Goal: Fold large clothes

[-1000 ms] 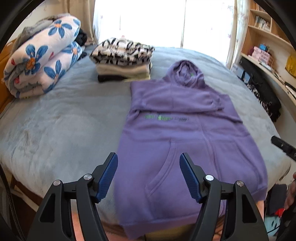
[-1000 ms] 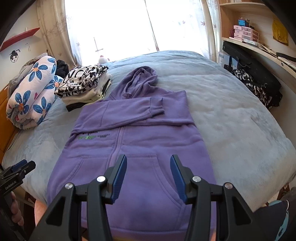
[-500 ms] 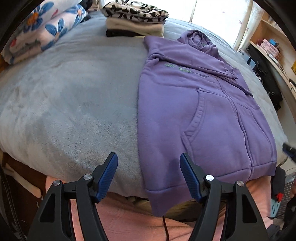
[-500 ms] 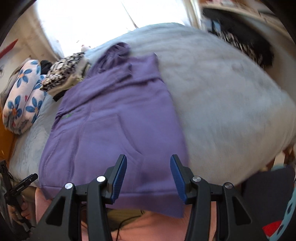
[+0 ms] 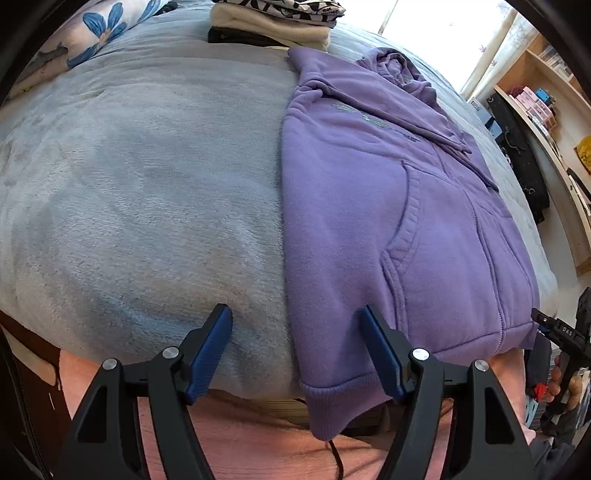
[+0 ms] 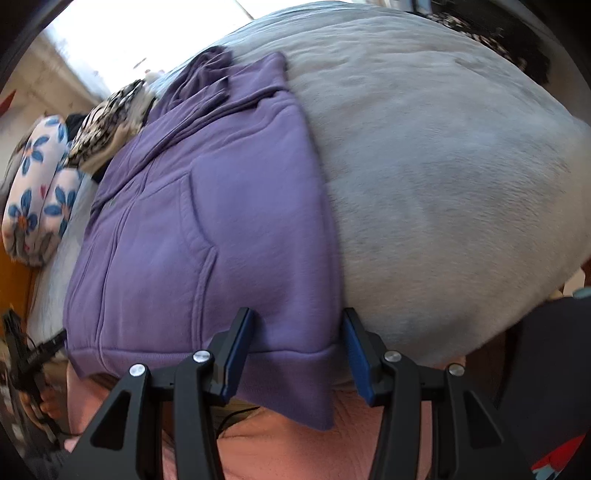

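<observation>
A grey blanket (image 5: 147, 206) covers the bed; folded clothes (image 5: 273, 22) sit at the far end. The purple hoodie (image 5: 388, 221) lies flat, its hem overhanging the near edge. Both grippers tilt downward, jaws apart and gripping nothing: left gripper (image 5: 297, 350) at one hem corner, right gripper (image 6: 295, 350) at the other.

I'm seeing the purple hoodie (image 5: 369, 206) looking like matt, soft fleece cloth with a ribbed hem. The grey bed cover (image 5: 147, 192) is showing a plush, fuzzy nap. My left tongs (image 5: 297, 350) are showing matt black plastic, blue pads and shiny metal rivets.
</observation>
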A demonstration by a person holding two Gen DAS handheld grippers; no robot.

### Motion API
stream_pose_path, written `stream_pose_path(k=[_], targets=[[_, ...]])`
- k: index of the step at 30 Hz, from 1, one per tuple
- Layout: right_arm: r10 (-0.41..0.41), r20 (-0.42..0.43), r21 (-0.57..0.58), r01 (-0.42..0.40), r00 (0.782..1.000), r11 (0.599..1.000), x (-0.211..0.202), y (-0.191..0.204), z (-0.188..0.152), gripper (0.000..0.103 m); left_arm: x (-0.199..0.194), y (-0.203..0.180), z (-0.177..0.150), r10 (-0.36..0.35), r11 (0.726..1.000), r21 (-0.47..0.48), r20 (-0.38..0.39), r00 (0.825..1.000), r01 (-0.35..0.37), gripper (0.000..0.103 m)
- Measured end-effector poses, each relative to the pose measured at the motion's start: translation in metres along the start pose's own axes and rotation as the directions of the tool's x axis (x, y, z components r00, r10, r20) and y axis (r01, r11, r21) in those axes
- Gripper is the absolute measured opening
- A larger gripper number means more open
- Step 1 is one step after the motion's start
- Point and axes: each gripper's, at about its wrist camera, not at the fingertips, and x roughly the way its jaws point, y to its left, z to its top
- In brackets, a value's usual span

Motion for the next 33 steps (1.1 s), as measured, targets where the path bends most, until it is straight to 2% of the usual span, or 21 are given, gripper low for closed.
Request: stream_pose_path(k=[3,7,11,16,26,33], targets=[[-0.019,0.006,-0.033,0.019,1.000,0.999,0.003,0.005,-0.002,0.051,0.002,-0.005,-0.001,-0.002,1.000,0.016,-0.008,1.000,0.003,0.070],[-0.033,-0.023,-0.012,0.032,0.999,0.999,0.015,0.003,-0.003,0.053,0.004,-0.007,-0.003,0.000,1.000,0.028,-0.018,1.000,0.001,0.070],[-0.027,-0.039,-0.002,0.027,0.999,1.000,0.020,0.003,-0.002,0.062,0.009,-0.006,-0.005,-0.006,1.000,0.026,-0.028,1.000,0.006,0.071],[-0.041,-0.051,-0.017,0.040,0.998,0.999,0.023,0.006,-0.003,0.067,0.009,-0.008,-0.008,-0.017,1.000,0.011,-0.035,0.999,0.018,0.071],[-0.022,-0.036,-0.010,0.022,0.999,1.000,0.025,0.004,-0.005,0.071,0.017,-0.015,-0.017,-0.050,0.999,0.009,-0.106,0.993,0.051,0.071],[-0.006,-0.019,-0.017,0.006,1.000,1.000,0.022,0.003,-0.006,0.069,0.032,-0.018,-0.018,-0.090,0.996,0.000,-0.152,0.984,0.091,0.075]])
